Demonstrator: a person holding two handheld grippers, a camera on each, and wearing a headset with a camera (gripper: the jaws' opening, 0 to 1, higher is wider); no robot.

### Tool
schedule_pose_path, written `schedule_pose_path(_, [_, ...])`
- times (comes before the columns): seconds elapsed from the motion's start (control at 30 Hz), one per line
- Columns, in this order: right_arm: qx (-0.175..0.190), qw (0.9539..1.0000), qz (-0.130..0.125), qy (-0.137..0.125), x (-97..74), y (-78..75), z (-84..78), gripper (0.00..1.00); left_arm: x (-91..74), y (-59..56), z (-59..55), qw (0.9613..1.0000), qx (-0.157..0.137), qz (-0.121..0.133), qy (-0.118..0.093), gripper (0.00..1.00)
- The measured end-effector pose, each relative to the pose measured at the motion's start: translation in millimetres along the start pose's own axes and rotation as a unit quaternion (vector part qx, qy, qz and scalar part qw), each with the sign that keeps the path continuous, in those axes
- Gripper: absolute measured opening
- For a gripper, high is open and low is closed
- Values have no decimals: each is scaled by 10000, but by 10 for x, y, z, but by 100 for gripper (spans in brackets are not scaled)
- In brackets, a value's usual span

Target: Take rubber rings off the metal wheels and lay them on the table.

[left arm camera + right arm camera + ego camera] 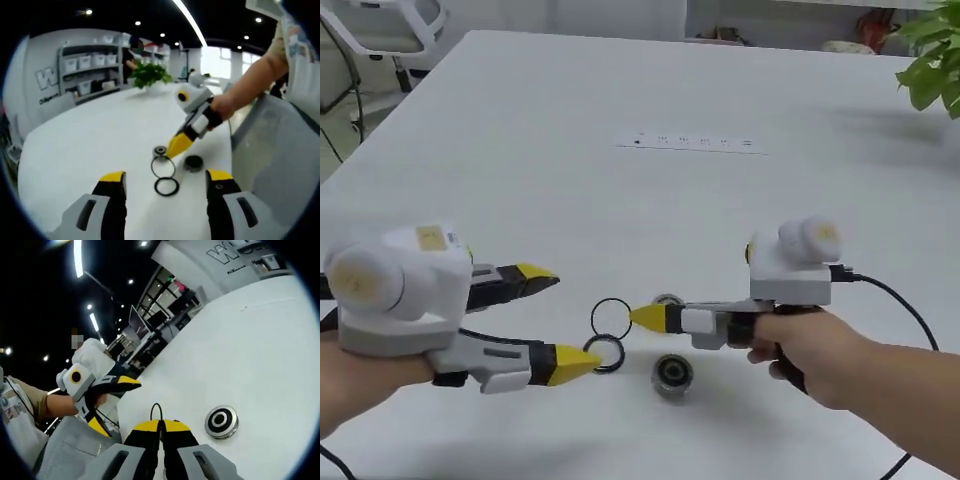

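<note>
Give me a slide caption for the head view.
Right tongs pinch a thin rubber ring beside two metal wheels; open left tongs hover near a second ring.

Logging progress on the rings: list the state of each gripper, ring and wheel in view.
left gripper: open, empty.
right gripper: shut on thin ring.
thin ring: off its wheel, pinched at one edge.
thick ring: off, lying flat on the table.
near wheel: on the table, looks still ringed.
far wheel: on the table, ring state unclear.

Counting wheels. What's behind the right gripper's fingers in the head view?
A small metal wheel shows just above the fingers; its near side is covered. A second wheel lies nearer, in full sight.
</note>
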State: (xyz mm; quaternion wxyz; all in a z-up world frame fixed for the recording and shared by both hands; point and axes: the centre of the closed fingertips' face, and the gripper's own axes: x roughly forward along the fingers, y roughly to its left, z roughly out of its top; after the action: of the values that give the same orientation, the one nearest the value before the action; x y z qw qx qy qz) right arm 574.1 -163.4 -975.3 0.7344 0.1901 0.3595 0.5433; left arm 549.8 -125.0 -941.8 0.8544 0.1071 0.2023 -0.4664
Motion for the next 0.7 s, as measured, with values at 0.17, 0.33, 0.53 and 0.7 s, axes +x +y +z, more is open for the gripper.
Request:
schedule_pose_path(0.17, [60,9998,-31,191,65,-28,-84,0,-46,22,-40,10000,-27,63,14,65])
schedule_pose_path(0.33, [198,9993,-62,327,123,-44,-145,0,-70,25,-68,9999,-46,87,31,65])
schedule_pose_path(0.53, [280,9982,-160,503,163,-82,-243,0,-86,23,-98,9999,-68,105,47,65])
schedule_pose_path(0.7, [269,9976,-265,574,164,-132,-286,0,-96,33,-129,9998,-81,128,84,64])
